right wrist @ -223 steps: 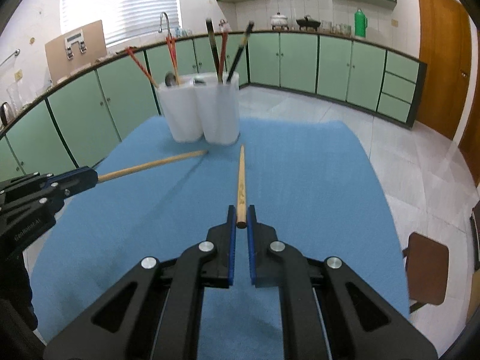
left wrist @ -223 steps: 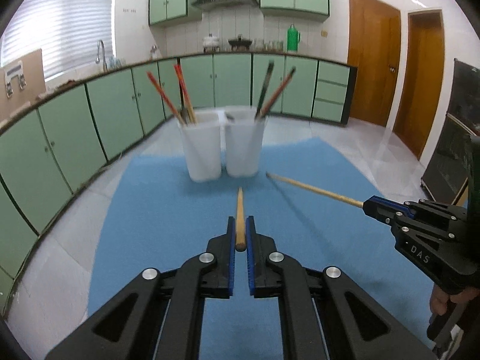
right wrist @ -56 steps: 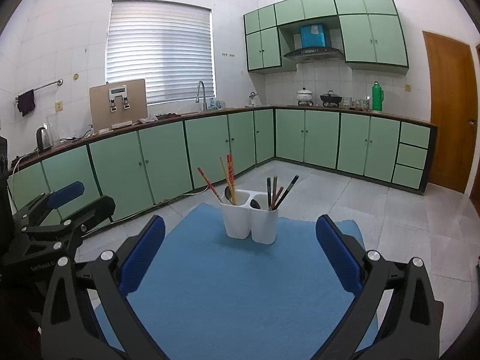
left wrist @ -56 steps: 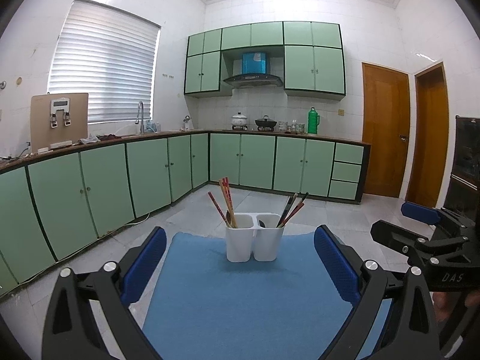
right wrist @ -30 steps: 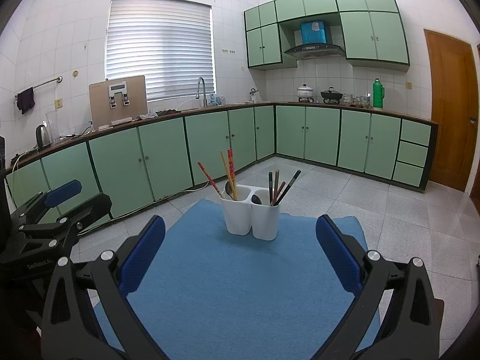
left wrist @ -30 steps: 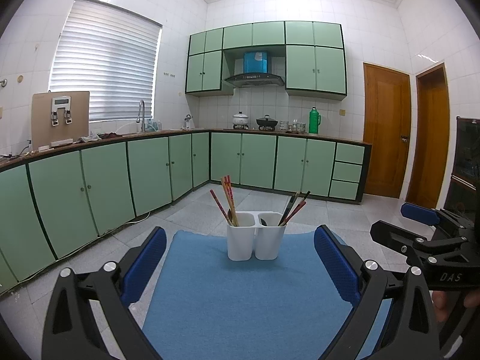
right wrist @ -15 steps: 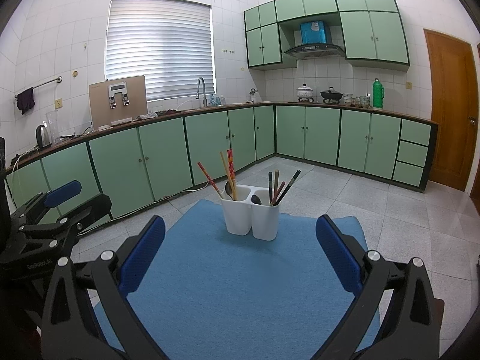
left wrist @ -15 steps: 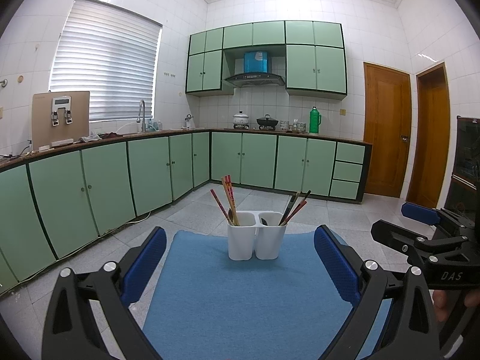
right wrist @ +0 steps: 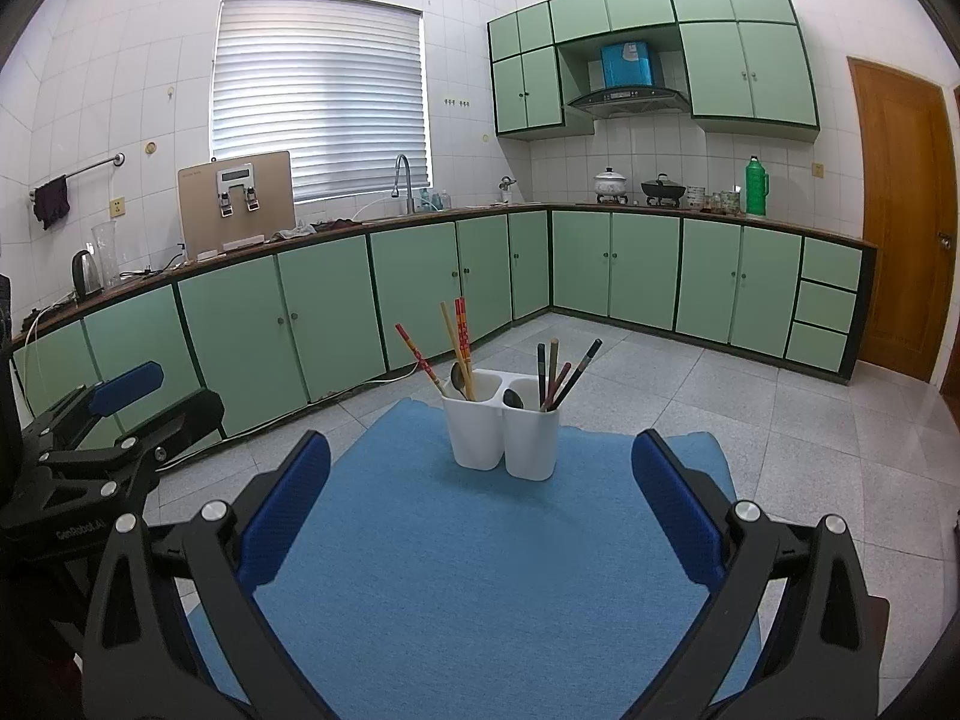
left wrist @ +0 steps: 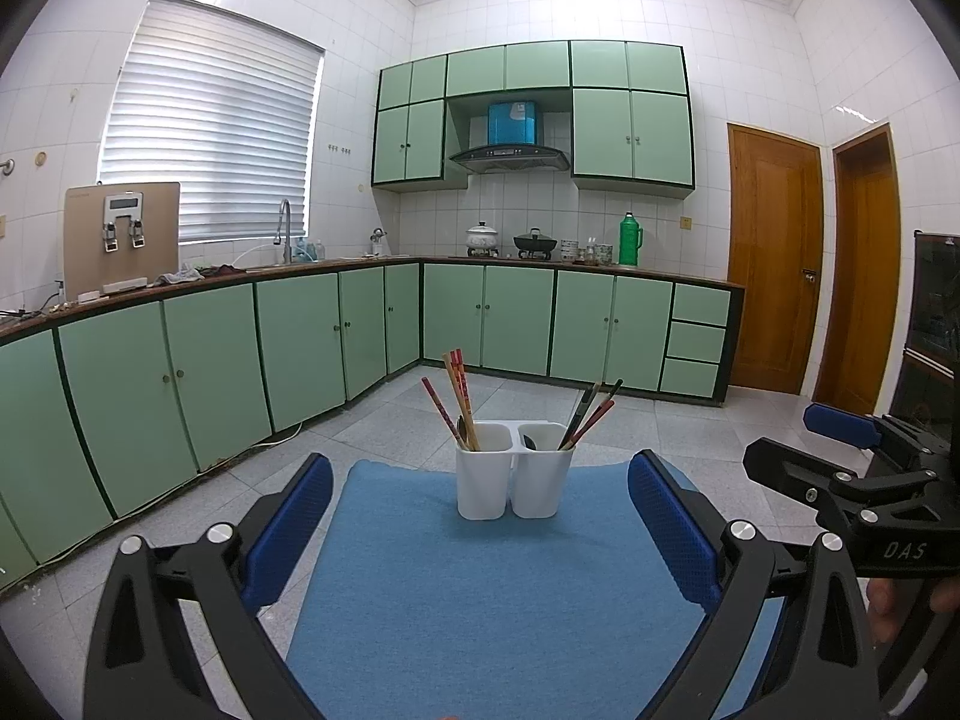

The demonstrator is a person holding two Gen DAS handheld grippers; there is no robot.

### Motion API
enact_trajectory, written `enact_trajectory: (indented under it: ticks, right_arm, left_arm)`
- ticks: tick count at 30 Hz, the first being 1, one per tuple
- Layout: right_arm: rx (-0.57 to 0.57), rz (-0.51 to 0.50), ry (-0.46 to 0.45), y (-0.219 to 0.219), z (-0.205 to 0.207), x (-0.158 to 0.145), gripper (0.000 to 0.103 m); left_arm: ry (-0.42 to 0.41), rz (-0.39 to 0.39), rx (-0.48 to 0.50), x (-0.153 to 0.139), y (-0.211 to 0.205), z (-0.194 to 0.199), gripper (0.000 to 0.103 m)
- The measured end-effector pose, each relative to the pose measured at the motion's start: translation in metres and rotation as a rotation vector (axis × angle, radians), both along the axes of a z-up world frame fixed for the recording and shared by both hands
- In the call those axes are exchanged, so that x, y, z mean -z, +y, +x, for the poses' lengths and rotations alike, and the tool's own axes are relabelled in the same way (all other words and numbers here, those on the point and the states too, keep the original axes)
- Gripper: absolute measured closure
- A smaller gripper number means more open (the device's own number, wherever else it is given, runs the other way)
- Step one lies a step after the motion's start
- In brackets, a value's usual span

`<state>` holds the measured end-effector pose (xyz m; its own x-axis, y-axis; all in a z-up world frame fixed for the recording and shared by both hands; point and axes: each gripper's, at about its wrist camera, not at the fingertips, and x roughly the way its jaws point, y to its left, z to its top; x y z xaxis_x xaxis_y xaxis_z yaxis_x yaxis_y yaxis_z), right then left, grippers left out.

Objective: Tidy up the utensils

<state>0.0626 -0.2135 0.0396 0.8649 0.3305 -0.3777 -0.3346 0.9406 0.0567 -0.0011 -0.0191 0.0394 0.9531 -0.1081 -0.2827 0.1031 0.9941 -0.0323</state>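
A white two-compartment utensil holder (left wrist: 513,477) (right wrist: 501,432) stands on the far part of a blue mat (left wrist: 480,600) (right wrist: 480,570). Its left cup holds red and wooden chopsticks (left wrist: 457,396) (right wrist: 456,342) and a spoon. Its right cup holds dark and reddish chopsticks (left wrist: 591,414) (right wrist: 561,375) and a spoon. My left gripper (left wrist: 480,516) is wide open and empty, held back from the holder. My right gripper (right wrist: 480,486) is wide open and empty too. Each gripper shows at the edge of the other's view: the right one (left wrist: 864,480) and the left one (right wrist: 108,450).
Green floor cabinets (left wrist: 300,348) run along the left and back walls under a counter with a sink, pots and a green flask (left wrist: 629,239). Wooden doors (left wrist: 774,294) stand at the right. Grey floor tiles surround the mat.
Long before, each gripper was shut on a wooden chopstick near the holder. Now both are open, empty and drawn back. Over the last second almost nothing has moved.
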Motion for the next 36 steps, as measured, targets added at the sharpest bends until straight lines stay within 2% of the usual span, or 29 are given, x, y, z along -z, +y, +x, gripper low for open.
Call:
enact_trajectory:
  ticks: [36]
  right_arm:
    - [-0.004, 0.0, 0.006, 0.0001, 0.0025, 0.003, 0.005]
  left_arm:
    - [0.004, 0.002, -0.001, -0.0017, 0.0046, -0.0014, 0.006]
